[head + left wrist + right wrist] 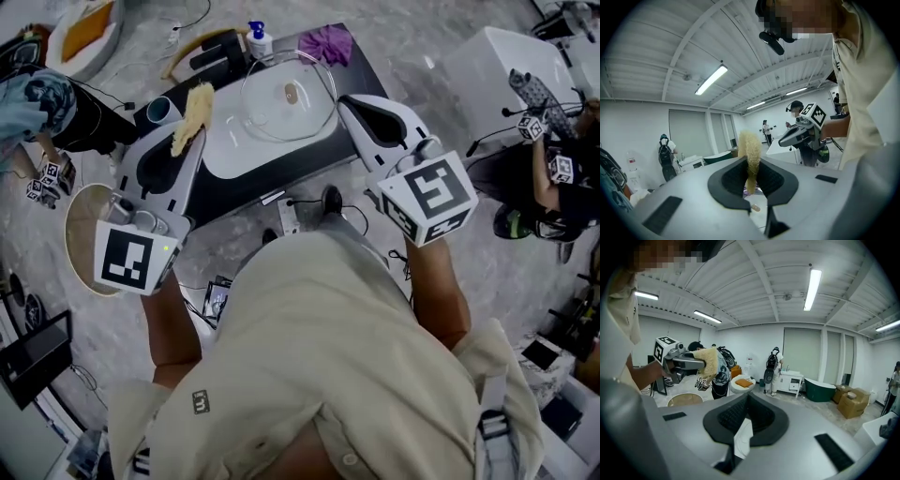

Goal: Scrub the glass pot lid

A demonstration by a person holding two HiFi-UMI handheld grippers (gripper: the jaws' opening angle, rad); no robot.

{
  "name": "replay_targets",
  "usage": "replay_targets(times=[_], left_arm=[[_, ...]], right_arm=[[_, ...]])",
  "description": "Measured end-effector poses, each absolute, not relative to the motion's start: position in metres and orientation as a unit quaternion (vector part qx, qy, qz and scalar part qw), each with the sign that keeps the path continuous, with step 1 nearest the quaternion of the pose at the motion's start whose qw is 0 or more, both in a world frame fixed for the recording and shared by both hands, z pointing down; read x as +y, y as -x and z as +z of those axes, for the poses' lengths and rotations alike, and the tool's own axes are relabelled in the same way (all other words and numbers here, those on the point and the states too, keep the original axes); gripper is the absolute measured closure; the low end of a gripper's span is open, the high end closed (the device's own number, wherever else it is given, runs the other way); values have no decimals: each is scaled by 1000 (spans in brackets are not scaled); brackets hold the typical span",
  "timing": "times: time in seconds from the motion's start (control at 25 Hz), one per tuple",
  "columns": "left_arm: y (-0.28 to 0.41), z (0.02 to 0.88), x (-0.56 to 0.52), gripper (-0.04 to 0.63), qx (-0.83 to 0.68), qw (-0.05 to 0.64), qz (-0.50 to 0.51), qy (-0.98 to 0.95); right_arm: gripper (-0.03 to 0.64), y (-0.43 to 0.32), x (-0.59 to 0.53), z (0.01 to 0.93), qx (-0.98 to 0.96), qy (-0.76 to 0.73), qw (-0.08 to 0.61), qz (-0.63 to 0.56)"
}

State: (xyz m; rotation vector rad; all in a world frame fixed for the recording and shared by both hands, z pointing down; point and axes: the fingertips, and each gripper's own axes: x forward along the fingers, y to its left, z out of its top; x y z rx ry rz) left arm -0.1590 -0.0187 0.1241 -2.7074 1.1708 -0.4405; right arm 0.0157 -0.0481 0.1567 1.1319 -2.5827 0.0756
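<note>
The glass pot lid point(289, 97) lies knob-up on a white tray point(234, 150) at the upper middle of the head view. Just left of it, the left gripper point(190, 127) point(751, 161) pinches a fuzzy yellow cloth point(195, 111) point(750, 146). At the lid's right rim, the right gripper point(350, 101) point(746, 401) has its jaws closed together, empty.

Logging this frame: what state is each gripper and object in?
left gripper: shut on the sponge
right gripper: shut, empty
glass lid: lying flat on the white tray, knob up, no gripper on it
spray bottle: upright
purple cloth: crumpled
</note>
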Motion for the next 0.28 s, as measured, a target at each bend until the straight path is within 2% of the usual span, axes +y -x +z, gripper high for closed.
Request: replay_targets(times=[0.12,0.28], left_arm=[[166,102,-12,554,390,87,-97,912],[186,88,1,554,385,93,-80,915]], right_arm=[[594,-3,-37,150,-901,-403,162,26],[594,13,-20,140,-897,-410,165,28]])
